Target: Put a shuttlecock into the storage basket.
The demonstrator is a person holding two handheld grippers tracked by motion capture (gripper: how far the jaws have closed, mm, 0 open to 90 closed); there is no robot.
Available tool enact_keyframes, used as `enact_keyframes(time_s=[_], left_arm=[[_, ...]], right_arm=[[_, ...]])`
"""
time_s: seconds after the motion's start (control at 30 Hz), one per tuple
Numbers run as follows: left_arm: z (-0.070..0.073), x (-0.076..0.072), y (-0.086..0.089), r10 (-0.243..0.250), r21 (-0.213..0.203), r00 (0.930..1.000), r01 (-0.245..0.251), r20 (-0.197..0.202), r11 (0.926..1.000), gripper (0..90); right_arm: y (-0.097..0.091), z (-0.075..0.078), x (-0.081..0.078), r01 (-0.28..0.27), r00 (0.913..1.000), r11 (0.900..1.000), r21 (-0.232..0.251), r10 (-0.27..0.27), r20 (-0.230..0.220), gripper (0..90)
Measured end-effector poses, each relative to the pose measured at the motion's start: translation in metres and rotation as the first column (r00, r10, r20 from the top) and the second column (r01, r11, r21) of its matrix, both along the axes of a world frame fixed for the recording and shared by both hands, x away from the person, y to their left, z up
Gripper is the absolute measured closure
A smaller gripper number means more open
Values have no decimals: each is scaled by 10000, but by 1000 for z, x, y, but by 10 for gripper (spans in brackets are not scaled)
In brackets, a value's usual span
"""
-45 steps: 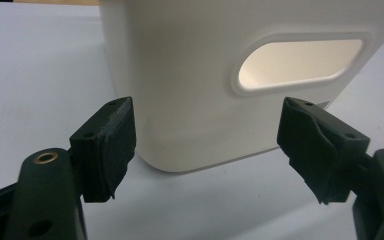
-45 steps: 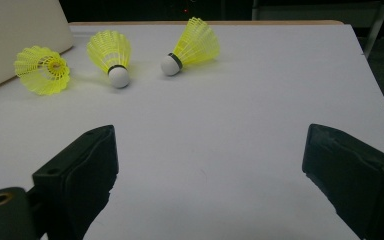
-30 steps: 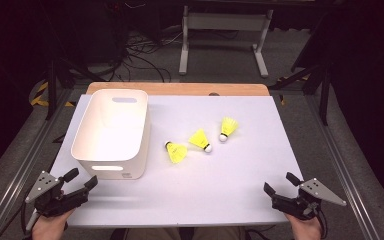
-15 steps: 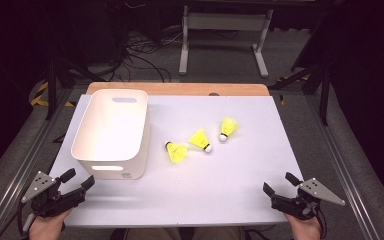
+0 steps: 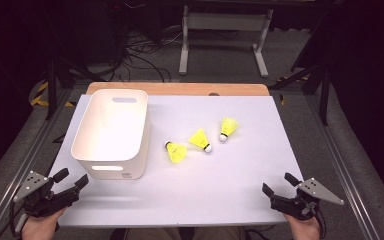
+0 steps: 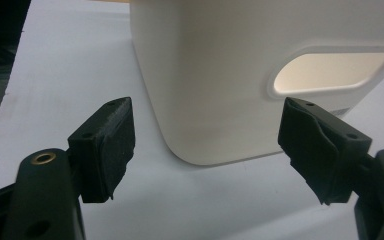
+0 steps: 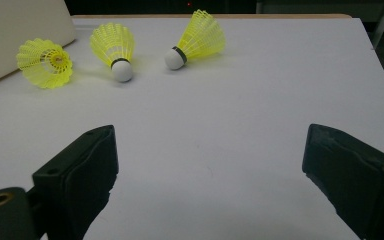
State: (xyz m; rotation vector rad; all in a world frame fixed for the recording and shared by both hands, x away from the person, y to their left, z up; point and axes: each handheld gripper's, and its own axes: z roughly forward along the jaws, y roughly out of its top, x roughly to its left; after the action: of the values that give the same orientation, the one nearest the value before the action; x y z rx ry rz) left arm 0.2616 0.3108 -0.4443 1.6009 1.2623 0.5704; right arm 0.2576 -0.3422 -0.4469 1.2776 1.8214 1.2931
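Plainly, both pairs of jaws stand wide apart with nothing between them. The right gripper (image 5: 276,186) sits low at the near right corner of the table (image 5: 240,195), its jaws aimed up the sheet toward three yellow shuttlecocks; the left gripper (image 5: 71,179) sits at the near left corner, just in front of the white bin (image 5: 111,131), facing the bin's handle slot (image 6: 330,72).

The shuttlecocks lie on their sides in a loose row mid-table, well apart from either gripper: the left shuttlecock (image 7: 45,62) just beside the bin's wall, the middle shuttlecock (image 7: 115,47) and the right shuttlecock (image 7: 196,39) a little further right. They look very light, with thin plastic mesh skirts that would likely crush or spring under a hard squeeze, so the firm white cork tip, or the dark band just behind it, seems the safer place to pinch. Round skirts may roll when nudged.

The table top is smooth, pale and matte, with a wooden strip (image 5: 180,88) along the far edge. Beyond it the room is dark, with cables and metal stand legs (image 5: 222,40) on the floor.
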Motion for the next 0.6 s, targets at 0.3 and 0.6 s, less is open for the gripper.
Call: enact_keyframes(time_s=[0.3, 0.6], left_arm=[[1, 1, 10, 296, 40, 9995, -296, -115, 9996, 237], [1, 4, 17, 551, 51, 9983, -551, -163, 9985, 237]], right_arm=[[0, 0, 0, -15, 10000, 10000, -2, 15, -32, 85], [1, 0, 0, 3, 10000, 10000, -64, -3, -22, 85]])
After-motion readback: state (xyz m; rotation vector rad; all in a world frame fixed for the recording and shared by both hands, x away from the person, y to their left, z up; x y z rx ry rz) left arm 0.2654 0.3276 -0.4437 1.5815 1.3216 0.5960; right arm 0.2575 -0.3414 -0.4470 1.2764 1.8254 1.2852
